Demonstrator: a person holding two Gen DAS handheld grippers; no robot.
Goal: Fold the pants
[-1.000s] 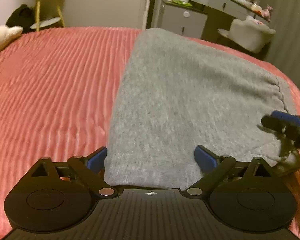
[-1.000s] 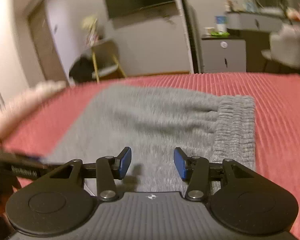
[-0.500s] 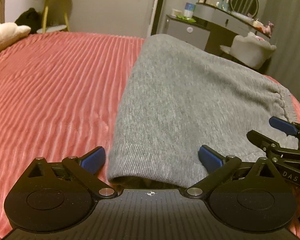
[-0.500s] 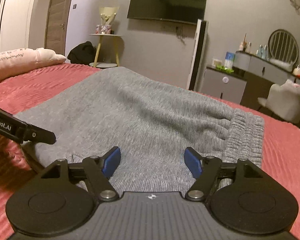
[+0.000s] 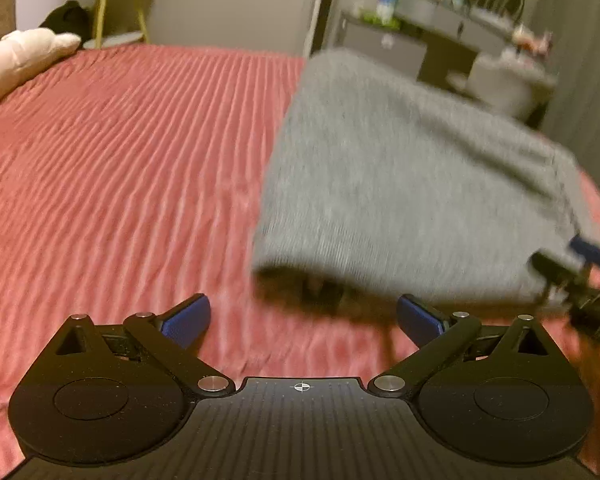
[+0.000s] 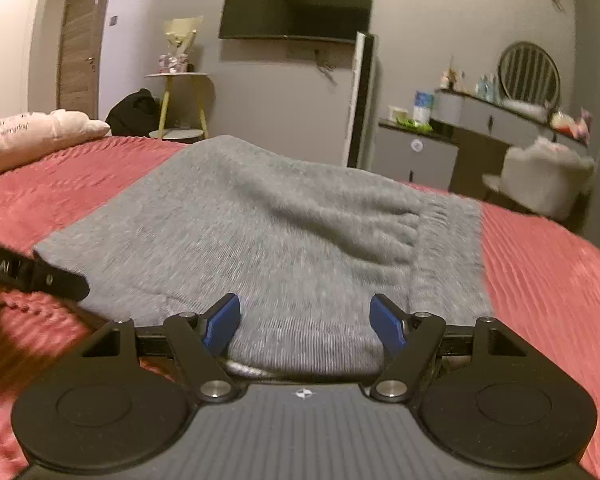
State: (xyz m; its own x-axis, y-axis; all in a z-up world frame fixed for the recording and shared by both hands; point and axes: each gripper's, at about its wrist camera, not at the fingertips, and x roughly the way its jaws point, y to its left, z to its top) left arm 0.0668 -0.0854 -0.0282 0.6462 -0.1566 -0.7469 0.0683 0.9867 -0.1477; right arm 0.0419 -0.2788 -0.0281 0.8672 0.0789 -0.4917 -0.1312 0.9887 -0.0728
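the folded grey knit pants (image 5: 412,184) lie on the red ribbed bedspread (image 5: 120,168). the left gripper (image 5: 302,320) gapes over bare bedspread; the right gripper (image 6: 305,322), just widened, straddles their hem unclamped.

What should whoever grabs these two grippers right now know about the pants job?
Left gripper: open, holding nothing, over bare bedspread just short of the pants' near edge.
Right gripper: jaws have just been opening; open, with the pants' near hem lying between the pads, unpinched.
Gray pants: folded into a compact stack on the red bed, waistband on the right side.
Done: fold laid down and released.
Left: possibly one more fold or smoothing; judge once both grippers are clear.
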